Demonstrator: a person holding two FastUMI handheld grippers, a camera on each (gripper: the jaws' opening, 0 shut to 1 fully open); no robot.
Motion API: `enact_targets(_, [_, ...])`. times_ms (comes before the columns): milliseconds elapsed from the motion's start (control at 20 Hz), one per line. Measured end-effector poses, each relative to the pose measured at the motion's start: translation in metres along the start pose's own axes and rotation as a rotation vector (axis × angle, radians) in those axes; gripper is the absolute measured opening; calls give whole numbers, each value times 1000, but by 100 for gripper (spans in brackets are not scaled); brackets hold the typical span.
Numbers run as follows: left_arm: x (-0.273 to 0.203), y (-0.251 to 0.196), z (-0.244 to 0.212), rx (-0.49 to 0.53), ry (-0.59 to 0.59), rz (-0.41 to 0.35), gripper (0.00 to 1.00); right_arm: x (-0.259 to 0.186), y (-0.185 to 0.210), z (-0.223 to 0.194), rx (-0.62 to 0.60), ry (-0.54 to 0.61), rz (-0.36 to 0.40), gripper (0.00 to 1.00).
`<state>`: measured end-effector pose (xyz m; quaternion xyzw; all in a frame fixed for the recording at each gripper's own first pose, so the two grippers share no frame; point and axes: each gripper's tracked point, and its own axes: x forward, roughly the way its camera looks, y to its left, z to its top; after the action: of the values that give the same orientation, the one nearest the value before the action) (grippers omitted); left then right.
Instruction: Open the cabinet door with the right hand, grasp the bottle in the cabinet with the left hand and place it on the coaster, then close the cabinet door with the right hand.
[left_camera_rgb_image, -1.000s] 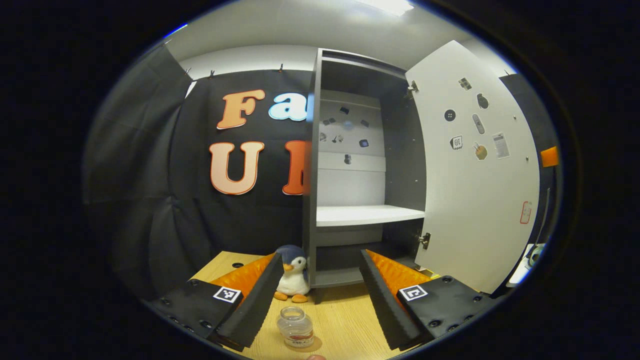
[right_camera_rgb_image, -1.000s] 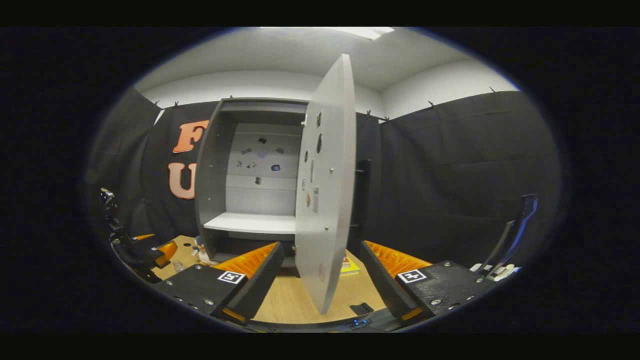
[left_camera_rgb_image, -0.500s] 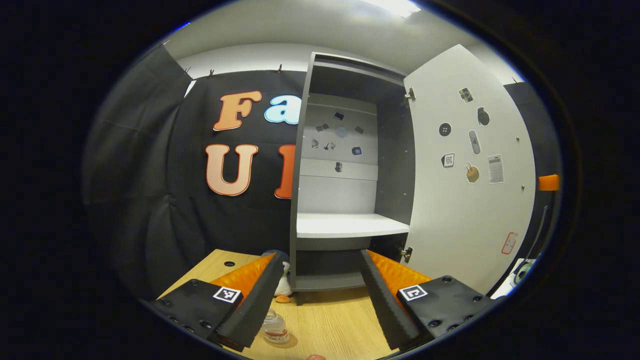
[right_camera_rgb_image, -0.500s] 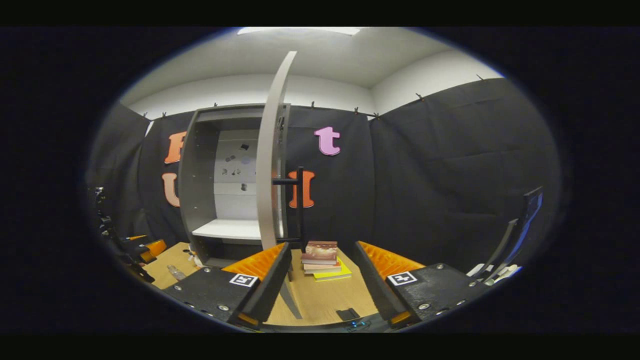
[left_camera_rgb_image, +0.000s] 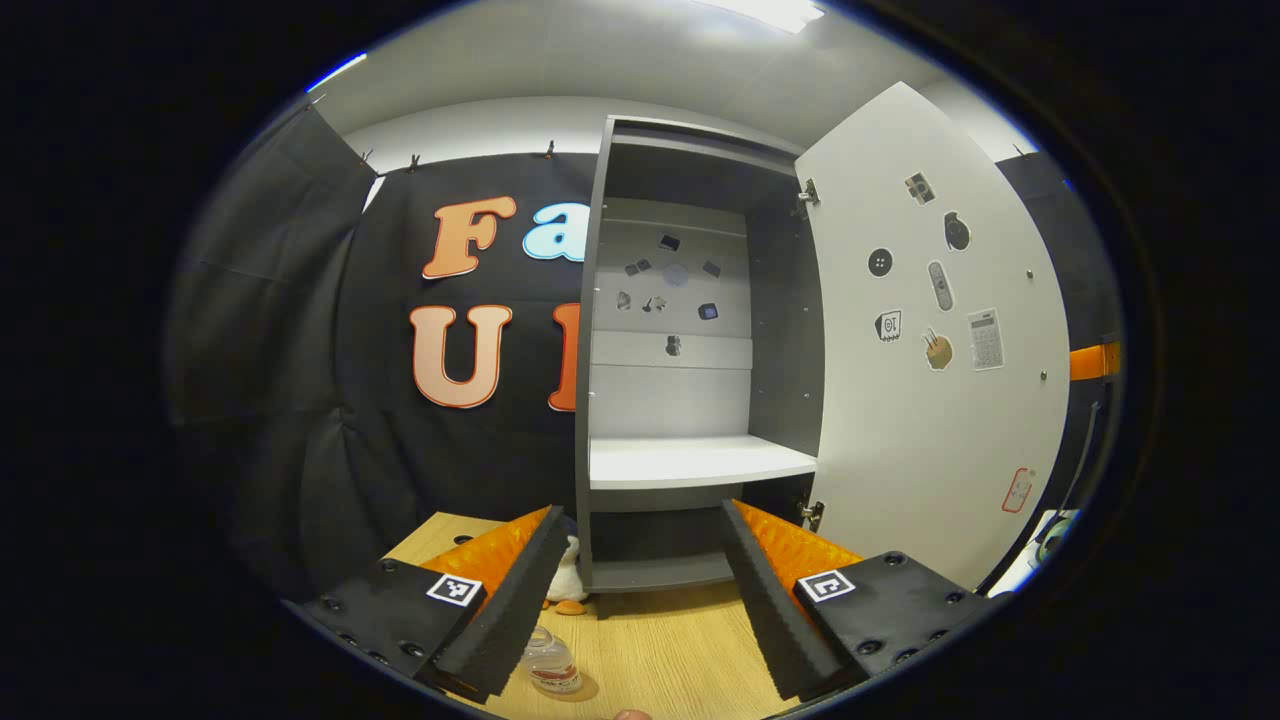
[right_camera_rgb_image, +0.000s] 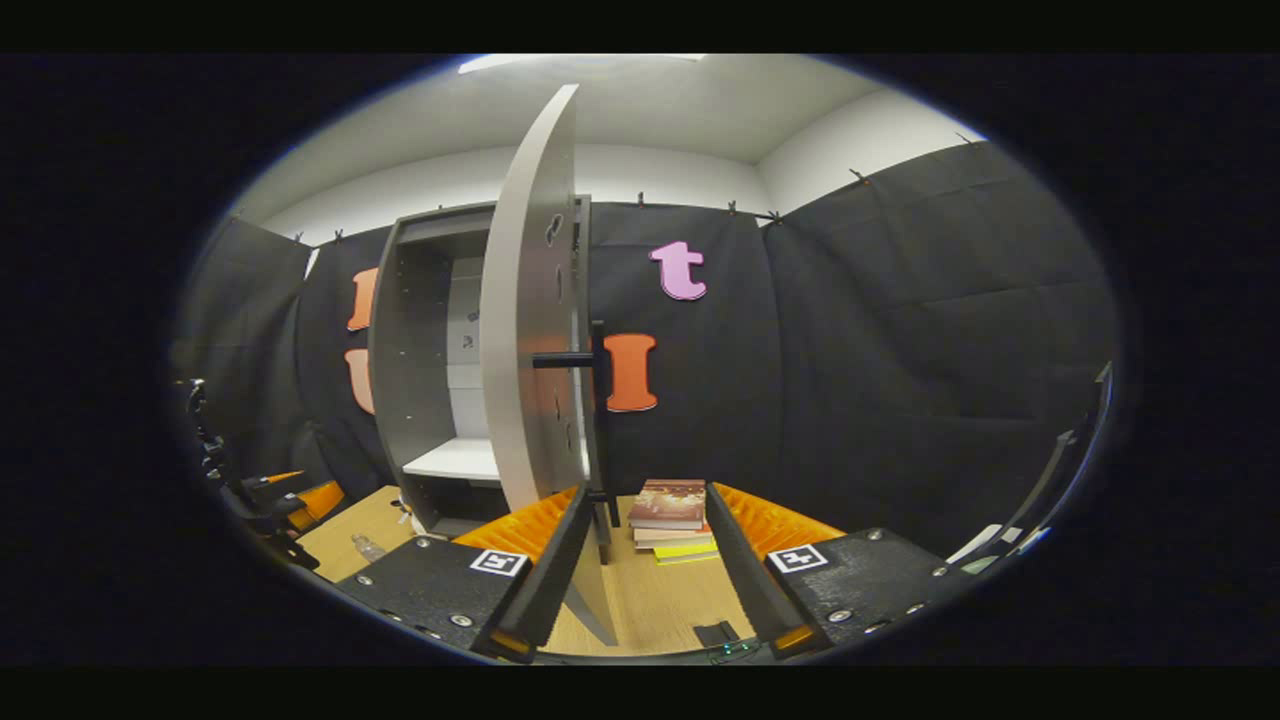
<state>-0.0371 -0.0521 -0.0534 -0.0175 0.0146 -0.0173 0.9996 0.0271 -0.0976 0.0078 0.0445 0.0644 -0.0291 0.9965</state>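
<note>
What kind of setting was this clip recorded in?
Probably a staged recording booth, not a real home: black cloth walls pinned up with clips, a lone grey cabinet standing on a wooden table, and a stack of books as props.

A ceiling light (left_camera_rgb_image: 770, 12) is glaring white at the top of the left gripper view and lighting the booth evenly, leaving the cabinet door (left_camera_rgb_image: 935, 330) bright and the cabinet's lower recess dim. The fisheye lenses are bowing the door (right_camera_rgb_image: 525, 300) into a curve in the right gripper view. Both pictures are staying fairly sharp, softening slightly toward the rims.

Matt grey cabinet (left_camera_rgb_image: 790, 330), wood-grain table (left_camera_rgb_image: 670, 650), clear bottle (left_camera_rgb_image: 550, 665).
</note>
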Motion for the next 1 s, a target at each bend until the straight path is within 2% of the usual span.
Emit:
enact_targets(100, [2,0,0,-12,0,-4,99,-2,13,0,-11,3,26,73])
enact_targets(300, [2,6,6,-36,-13,1,99,-6,63,-4,-18,14,134,73])
enact_targets(600, [-7,41,9,-49,-23,45,98,5,136,-5,2,20,261,73])
enact_targets(650, [-9,49,11,-49,-26,56,99,12,149,-4,5,10,269,78])
enact_targets(750, [-10,65,11,-50,-28,83,98,23,174,-3,4,1,286,70])
enact_targets(800, [-11,73,12,-51,-28,94,98,26,190,-4,8,3,306,74])
enact_targets(900, [-11,89,10,-57,-27,117,99,24,229,1,18,-12,376,71])
enact_targets(1000, [-10,106,9,-52,-26,142,99,32,257,5,27,-31,408,78])
